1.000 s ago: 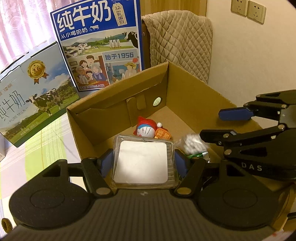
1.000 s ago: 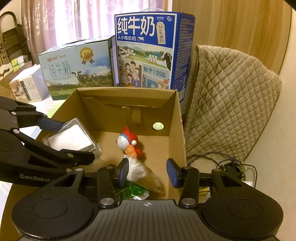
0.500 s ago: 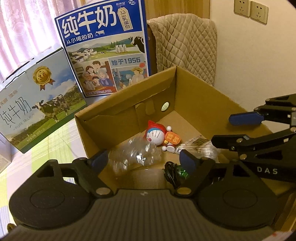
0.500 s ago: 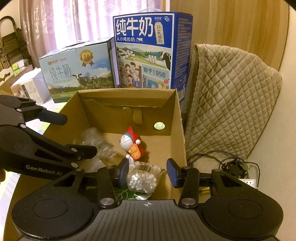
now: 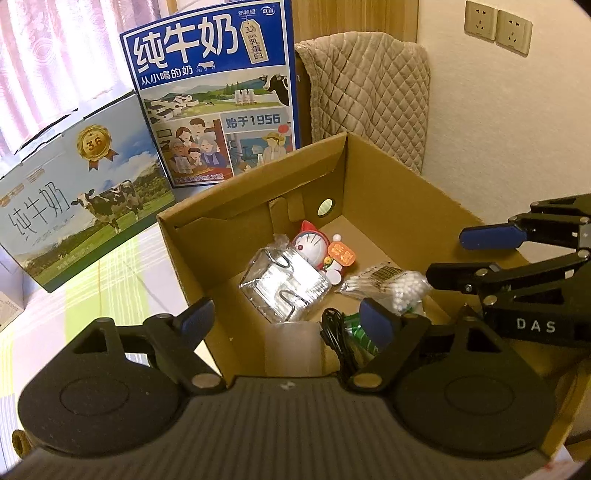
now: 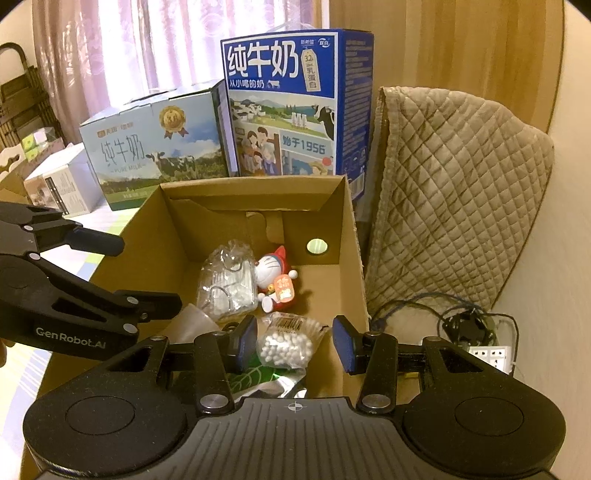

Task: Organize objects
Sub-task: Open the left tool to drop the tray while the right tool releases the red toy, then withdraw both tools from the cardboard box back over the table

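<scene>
An open cardboard box [image 5: 388,192] is seen at the centre of both views, with the left gripper [image 5: 284,317] and the right gripper [image 6: 293,341] poised above its near edge, each with fingers spread wide and nothing held between them. Inside the box, a clear plastic case of cotton swabs [image 5: 286,286] is shown lying tilted beside a red-and-white cartoon figurine [image 5: 321,247], with a bag of white cotton swabs [image 6: 290,341] just in front of them and a green-printed packet [image 6: 247,376] near the lower edge. In the left wrist view alone, two wall sockets [image 5: 496,22] are seen at upper right, a black cable [image 5: 334,338] is made out in the box's near corner, and the right gripper is caught side-on at right of frame. In the right wrist view alone, a white power strip [image 6: 491,354] with tangled cords is shown at lower right beyond the box, small cartons [image 6: 62,181] are visible at far left, and the left gripper is seen in profile at left. Two milk cartons [image 6: 288,107] and a quilted cover [image 6: 450,199] are pictured behind the box in both. Compared with a second ago, the clear case is no longer clamped in the left gripper but is lying on the box floor, and the bag, then a blur beneath the right gripper, is now at rest.
</scene>
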Demonstrator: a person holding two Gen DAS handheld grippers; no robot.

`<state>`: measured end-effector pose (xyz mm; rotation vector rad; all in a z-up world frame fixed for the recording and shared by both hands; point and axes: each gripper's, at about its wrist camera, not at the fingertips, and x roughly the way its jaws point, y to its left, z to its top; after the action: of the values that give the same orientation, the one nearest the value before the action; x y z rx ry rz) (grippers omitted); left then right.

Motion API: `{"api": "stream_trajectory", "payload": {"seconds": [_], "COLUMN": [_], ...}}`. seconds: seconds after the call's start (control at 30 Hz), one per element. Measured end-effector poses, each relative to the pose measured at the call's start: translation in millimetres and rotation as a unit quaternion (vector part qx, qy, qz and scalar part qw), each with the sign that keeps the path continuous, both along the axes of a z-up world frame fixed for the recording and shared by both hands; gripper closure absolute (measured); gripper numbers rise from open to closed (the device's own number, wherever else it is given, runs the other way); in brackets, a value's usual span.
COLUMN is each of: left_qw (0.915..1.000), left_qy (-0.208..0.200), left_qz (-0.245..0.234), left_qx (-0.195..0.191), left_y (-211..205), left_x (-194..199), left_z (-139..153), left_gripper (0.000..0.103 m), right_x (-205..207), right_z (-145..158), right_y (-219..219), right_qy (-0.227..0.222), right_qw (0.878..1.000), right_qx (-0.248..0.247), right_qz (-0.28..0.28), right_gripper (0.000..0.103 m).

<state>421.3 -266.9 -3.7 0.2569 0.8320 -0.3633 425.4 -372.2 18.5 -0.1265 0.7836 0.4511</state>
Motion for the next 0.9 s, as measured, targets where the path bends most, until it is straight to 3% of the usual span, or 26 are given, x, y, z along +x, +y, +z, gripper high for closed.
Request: {"api": "stream_trajectory", "payload": {"seconds": [0.9], "left_qw": [0.9980], "left_qy": [-0.020], "left_qz": [0.045], "left_qx": [-0.039], "left_y": [45], "left_x": [-101], "left_z": [54], "left_gripper": [0.013], "right_x": [-98], "right_z": [46], "right_y": [-2], "right_qy": [-0.012], "right_qw": [0.998], "right_qx": [0.062], "right_qz": [0.002], "right_gripper": [0.056]}}
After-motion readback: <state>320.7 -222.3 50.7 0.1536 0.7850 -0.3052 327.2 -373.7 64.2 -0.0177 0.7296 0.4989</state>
